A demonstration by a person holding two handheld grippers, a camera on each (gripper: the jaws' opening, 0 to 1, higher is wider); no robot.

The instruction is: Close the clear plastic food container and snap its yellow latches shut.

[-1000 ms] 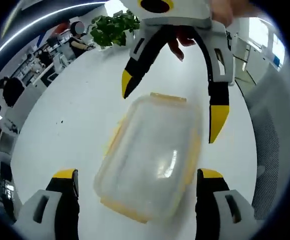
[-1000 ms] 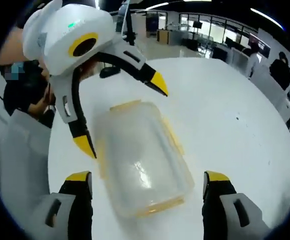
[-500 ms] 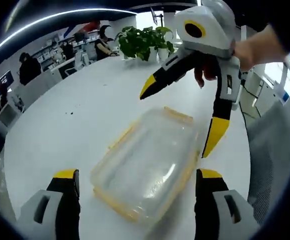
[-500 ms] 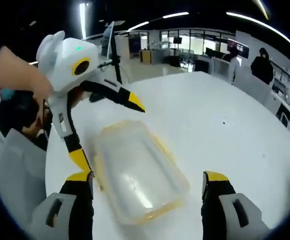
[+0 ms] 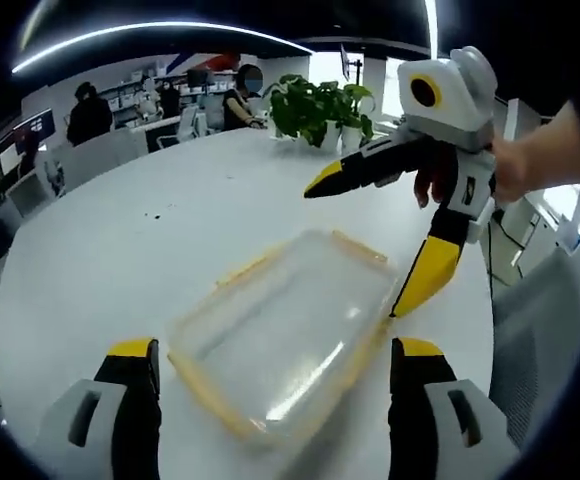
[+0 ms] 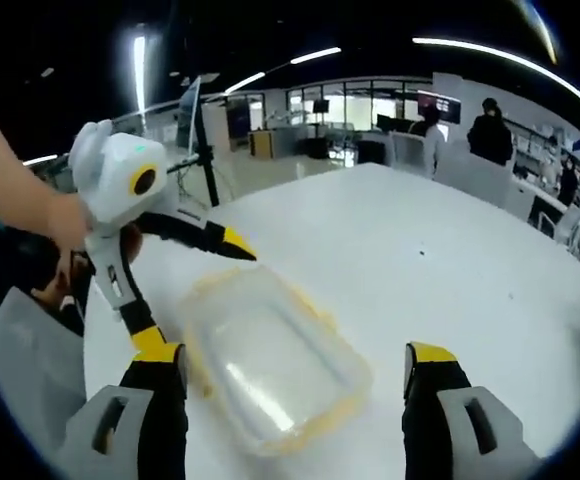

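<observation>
Clear food container [image 5: 285,335] lies flat on the white round worktop [image 5: 140,250], lid on it, yellow latches [image 5: 365,250] along the rim; whether they are snapped down cannot be told. In the left gripper view its long axis runs diagonally, from near the camera at lower left to the far end at upper right, toward the right tongs [image 5: 355,245]. In the right gripper view the container [image 6: 270,355] runs from upper left to lower right, with the left tongs [image 6: 195,290] at its far left corner. Both sets of tongs are spread wide, holding nothing; each hovers over one end of the container. Against half a second ago both cameras have pulled back and up, so the container looks smaller and flatter and the tongs stand further off it. Bare worktop all round; worktop edge close on the person's side, potted plant [image 5: 320,105] far across.
</observation>
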